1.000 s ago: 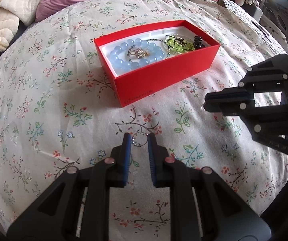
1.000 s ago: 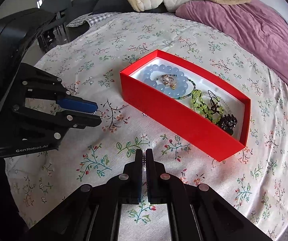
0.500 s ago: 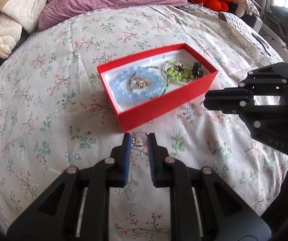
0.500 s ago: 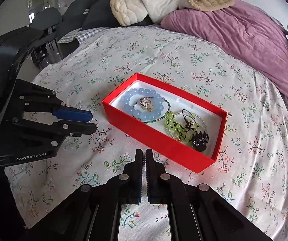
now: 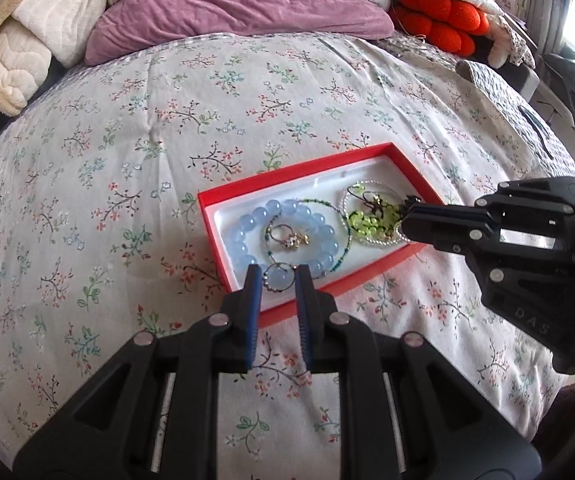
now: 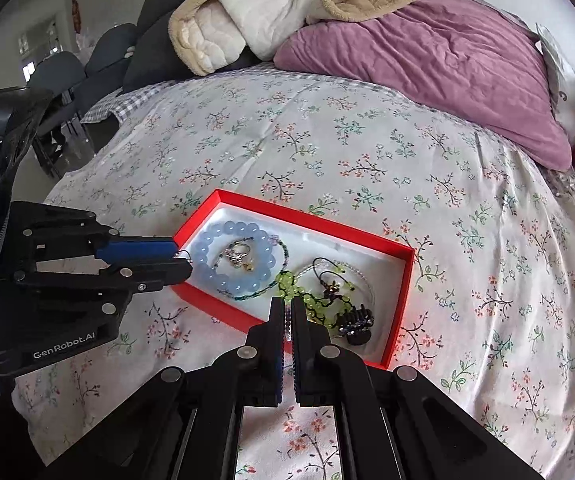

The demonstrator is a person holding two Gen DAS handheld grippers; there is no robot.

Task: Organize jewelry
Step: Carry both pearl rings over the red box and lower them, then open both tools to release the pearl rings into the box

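Note:
A red box [image 5: 369,268] [image 6: 401,308] with a white lining lies on the floral bedspread. Inside are a blue bead bracelet [image 5: 247,224] [image 6: 223,232], a small ring [image 5: 289,238] [image 6: 237,254], a thin green bead chain, green beads [image 5: 361,222] [image 6: 287,282], a clear bead bracelet and a black hair clip [image 6: 355,322]. My left gripper [image 5: 278,276] [image 6: 185,260] is shut on a thin hoop earring [image 5: 278,278] held over the box's near left end. My right gripper [image 6: 287,306] [image 5: 405,226] is shut with nothing visible in it, over the box's other end.
A purple pillow [image 5: 239,4] [image 6: 427,56] and a cream blanket [image 5: 11,44] [image 6: 247,12] lie at the head of the bed. An orange knitted cushion [image 5: 439,16] sits at the back right. Chairs [image 6: 71,76] stand beyond the bed's left edge.
Both grippers have risen and moved forward over the box. The left one has carried the hoop earring from above the bedspread to above the box's near end.

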